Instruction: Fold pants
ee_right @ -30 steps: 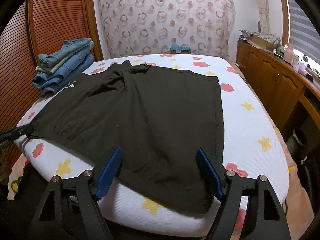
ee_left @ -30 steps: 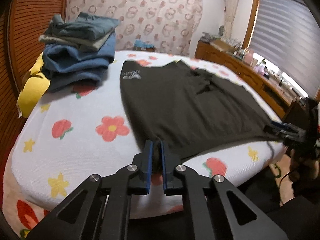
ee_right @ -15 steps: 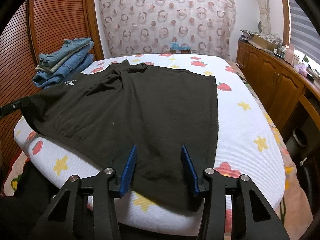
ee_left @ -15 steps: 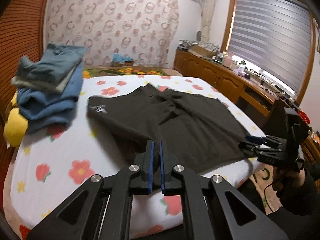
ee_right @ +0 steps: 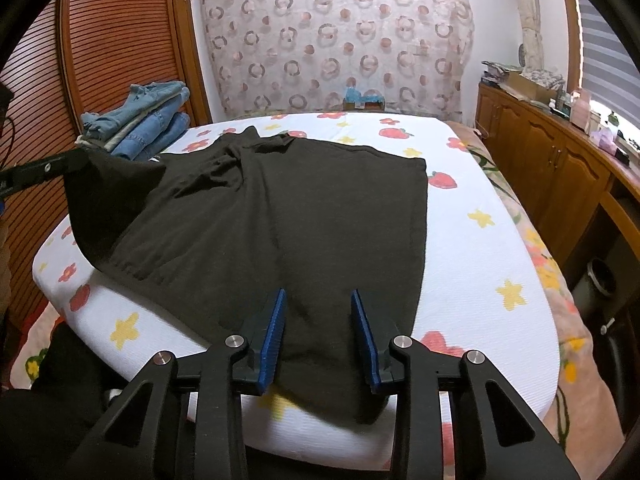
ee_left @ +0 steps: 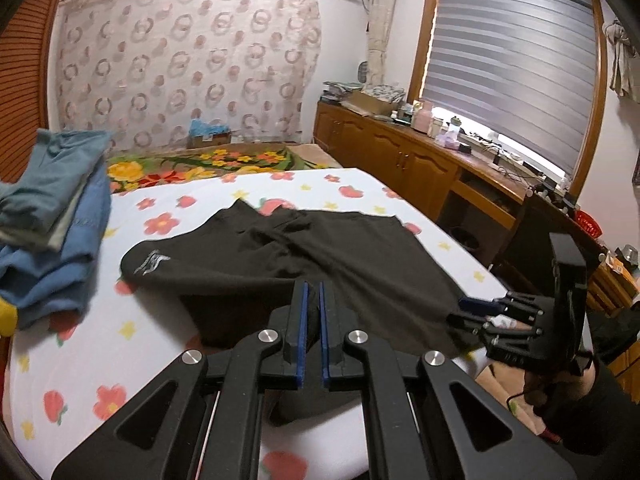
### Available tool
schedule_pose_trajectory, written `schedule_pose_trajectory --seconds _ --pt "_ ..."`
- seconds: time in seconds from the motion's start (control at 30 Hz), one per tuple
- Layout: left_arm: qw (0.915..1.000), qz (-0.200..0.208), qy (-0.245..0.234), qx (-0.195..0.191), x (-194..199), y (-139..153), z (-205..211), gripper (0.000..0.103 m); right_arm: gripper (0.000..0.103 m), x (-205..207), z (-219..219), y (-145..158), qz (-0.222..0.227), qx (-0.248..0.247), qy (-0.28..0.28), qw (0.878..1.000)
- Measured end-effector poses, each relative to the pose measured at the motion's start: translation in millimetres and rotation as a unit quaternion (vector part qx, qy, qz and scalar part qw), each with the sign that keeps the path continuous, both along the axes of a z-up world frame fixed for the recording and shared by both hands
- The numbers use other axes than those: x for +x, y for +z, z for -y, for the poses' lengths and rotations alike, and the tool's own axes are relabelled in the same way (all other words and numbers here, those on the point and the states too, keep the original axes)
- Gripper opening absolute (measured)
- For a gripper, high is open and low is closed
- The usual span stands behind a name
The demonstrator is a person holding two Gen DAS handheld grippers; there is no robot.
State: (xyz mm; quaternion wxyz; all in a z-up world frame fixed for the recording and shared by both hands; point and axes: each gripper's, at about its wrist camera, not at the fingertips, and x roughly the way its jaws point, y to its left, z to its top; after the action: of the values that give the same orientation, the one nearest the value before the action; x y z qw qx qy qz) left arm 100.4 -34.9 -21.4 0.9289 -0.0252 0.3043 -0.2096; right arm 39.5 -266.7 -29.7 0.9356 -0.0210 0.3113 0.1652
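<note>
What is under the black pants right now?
The black fabric pants lie on the white floral bedsheet. The corner held by the left gripper is lifted clear; sheet beneath the flat part is covered.

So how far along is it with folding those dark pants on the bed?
Early. Done: the dark pants are spread on the bed, beside a stack of folded jeans. In hand: the left gripper is shut on one corner and holds it off the mattress; the right gripper has been closing over the opposite edge, not yet pinching. Left: every fold.
</note>
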Motion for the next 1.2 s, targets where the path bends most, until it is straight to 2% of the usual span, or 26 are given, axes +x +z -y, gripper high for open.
schedule_pose_trajectory --seconds 0.43,0.7,0.83,0.87,1.0,1.07,1.2 --pt "0.9979 0.008 -0.064 0.003 10 17 56 0.006 0.033 -4 12 6 0.007 0.006 -0.003 1.000" --pt "0.9978 -0.014 -0.064 0.012 15 0 70 0.006 0.033 -12 17 14 0.019 0.015 0.003 1.000" --pt "0.9982 -0.016 -0.057 0.011 13 1 70 0.007 0.033 -13 15 15 0.025 0.015 0.007 1.000" --pt "0.9983 -0.015 -0.054 0.012 13 2 70 0.010 0.033 -12 14 14 0.026 0.014 0.008 1.000" --pt "0.9991 -0.010 -0.039 0.013 12 3 62 0.033 0.033 -12 14 13 0.027 0.013 0.010 1.000" --pt "0.9994 -0.009 -0.033 0.011 11 4 56 0.042 0.033 -13 13 13 0.027 0.013 0.010 1.000" --pt "0.9995 -0.008 -0.024 0.021 9 3 48 0.042 0.033 -13 12 13 0.028 0.012 0.011 0.999"
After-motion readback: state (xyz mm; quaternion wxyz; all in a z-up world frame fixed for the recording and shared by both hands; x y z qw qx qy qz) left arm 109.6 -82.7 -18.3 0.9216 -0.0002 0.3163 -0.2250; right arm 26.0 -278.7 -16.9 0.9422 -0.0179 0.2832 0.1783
